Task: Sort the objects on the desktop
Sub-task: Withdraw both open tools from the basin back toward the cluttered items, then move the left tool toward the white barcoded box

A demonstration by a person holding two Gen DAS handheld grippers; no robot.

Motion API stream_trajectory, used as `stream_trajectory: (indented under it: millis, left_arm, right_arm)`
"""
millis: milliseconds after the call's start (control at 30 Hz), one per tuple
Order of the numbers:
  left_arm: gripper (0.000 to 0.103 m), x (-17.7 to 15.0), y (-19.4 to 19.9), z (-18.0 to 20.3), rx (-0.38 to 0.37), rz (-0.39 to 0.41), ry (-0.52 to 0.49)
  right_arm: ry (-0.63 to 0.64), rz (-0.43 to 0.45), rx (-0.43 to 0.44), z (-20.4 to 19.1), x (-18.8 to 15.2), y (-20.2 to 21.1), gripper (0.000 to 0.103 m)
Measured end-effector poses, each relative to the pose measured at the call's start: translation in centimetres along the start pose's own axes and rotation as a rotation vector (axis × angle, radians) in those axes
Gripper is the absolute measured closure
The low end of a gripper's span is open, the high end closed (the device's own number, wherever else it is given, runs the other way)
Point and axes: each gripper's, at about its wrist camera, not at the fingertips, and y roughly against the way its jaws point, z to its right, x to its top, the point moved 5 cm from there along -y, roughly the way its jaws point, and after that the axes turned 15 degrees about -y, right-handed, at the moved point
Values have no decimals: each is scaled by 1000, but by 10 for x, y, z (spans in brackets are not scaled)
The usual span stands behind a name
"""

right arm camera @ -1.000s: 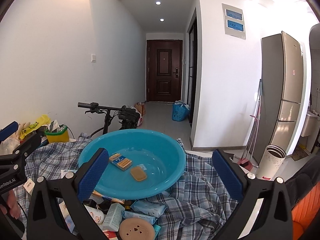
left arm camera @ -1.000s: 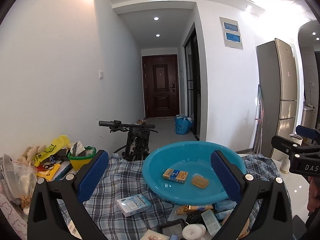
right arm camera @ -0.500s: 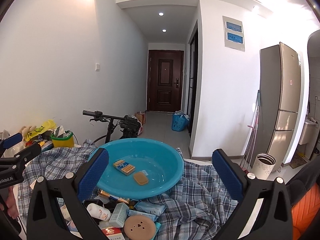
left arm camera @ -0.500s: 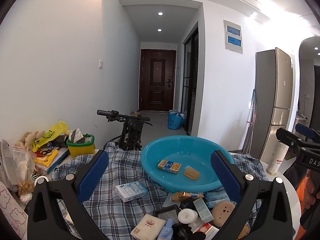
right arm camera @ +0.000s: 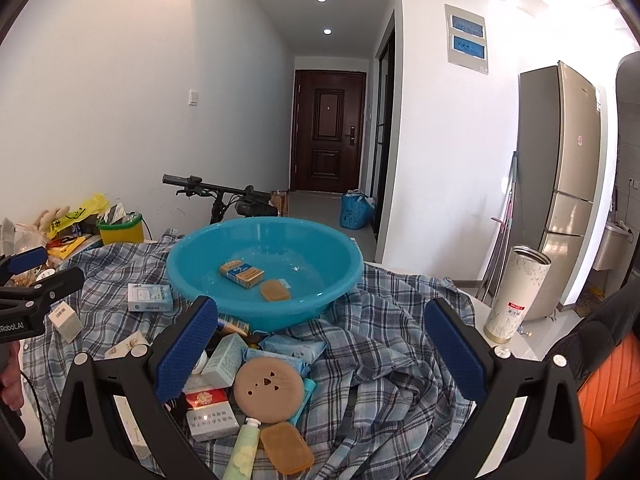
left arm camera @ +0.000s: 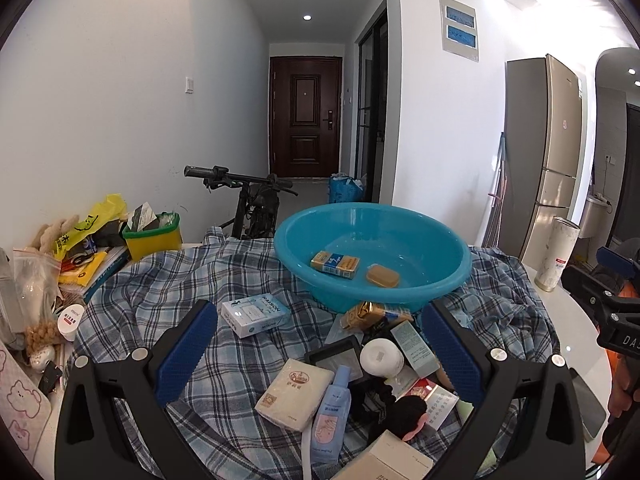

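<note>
Jaws of both grippers apart and empty above the clutter; next, choosing an item for the basin (left arm camera: pixel 460 258)

Wide-spread right gripper (right arm camera: pixel 320 360) hovers empty before blue basin (right arm camera: pixel 208 276).

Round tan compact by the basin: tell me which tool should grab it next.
Right, probably. The round tan compact lies between the open right tool fingers, while the left tool frames the blue bottle.
</note>
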Motion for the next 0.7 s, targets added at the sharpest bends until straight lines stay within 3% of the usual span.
stream_trajectory:
  millis: [367, 700]
  left_arm:
    - [0, -57, -23, 14, -46, -103, 30]
    - [0, -90, -11, 32, -112, -153, -32]
  right_arm:
    - [-93, -173, 9, 16, -75, -18, 0]
    - [-107, -244, -15, 25, -111, -22, 0]
